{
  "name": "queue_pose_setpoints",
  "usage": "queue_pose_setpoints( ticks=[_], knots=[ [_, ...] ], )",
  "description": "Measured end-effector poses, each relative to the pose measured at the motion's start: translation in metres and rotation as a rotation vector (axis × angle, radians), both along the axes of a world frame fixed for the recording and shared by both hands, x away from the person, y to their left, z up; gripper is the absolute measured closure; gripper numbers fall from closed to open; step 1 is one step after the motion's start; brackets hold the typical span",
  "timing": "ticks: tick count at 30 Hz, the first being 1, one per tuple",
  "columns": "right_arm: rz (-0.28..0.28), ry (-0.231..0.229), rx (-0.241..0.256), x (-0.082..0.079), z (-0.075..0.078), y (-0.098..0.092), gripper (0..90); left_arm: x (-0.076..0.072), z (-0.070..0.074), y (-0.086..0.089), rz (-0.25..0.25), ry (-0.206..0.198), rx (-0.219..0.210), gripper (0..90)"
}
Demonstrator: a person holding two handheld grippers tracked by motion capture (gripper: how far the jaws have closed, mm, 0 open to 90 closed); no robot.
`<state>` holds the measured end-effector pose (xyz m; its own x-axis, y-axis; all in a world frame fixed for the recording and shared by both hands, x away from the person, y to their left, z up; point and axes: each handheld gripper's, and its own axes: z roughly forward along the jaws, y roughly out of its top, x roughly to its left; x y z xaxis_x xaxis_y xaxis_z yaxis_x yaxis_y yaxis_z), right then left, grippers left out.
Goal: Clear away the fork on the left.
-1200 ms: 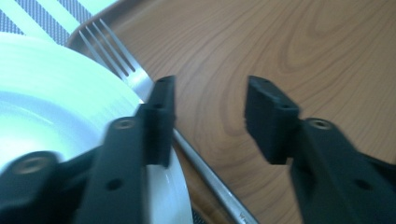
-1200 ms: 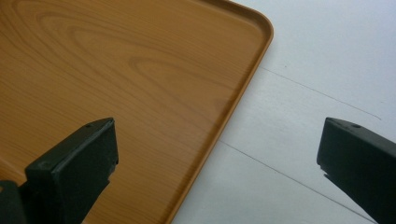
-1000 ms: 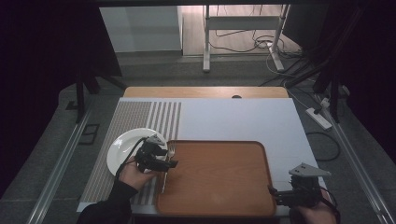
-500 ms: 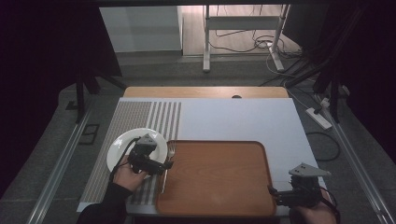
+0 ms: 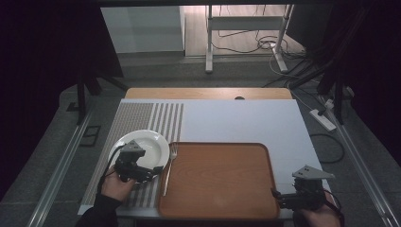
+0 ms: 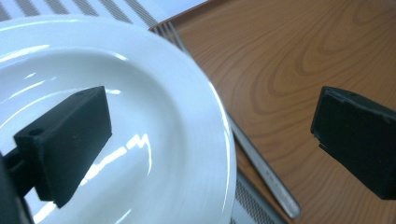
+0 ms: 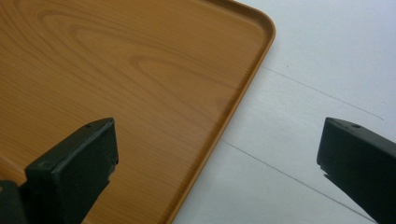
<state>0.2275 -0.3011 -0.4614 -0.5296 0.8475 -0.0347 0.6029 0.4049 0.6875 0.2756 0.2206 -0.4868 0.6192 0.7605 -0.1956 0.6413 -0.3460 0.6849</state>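
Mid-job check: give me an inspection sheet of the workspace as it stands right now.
Surface: white table top, striped mat area at its left.
Job's things: white plate on the stripes; fork lying between plate and wooden tray, along the tray's left edge; tray bare.
Clutter: nothing seen.
Grippers: left gripper open, jaws spanning the plate rim and fork; right gripper open over the tray's right edge, holding nothing.
Cables: loose cables on the floor behind; power strip at right.
Surroundings: dark curtains, metal stand beyond the table.
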Motion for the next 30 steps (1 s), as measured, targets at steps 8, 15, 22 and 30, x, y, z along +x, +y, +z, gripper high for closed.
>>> queue_pose_setpoints(
  ticks=[8,15,22,30],
  knots=[
    [-0.002,0.000,0.001,0.000,0.000,0.000,0.0,-0.012,0.000,0.012,0.023,-0.008,-0.004,0.0],
    [-0.003,0.001,0.000,0.000,0.000,0.000,0.0,-0.021,-0.002,0.020,0.040,-0.015,-0.006,0.0],
    [-0.006,0.000,0.002,0.000,0.000,0.000,0.0,-0.029,-0.003,0.028,0.052,-0.017,-0.007,0.0],
    [-0.007,0.001,0.000,0.000,0.000,0.000,0.0,-0.037,-0.005,0.038,0.061,-0.012,-0.007,0.0]
  ],
)
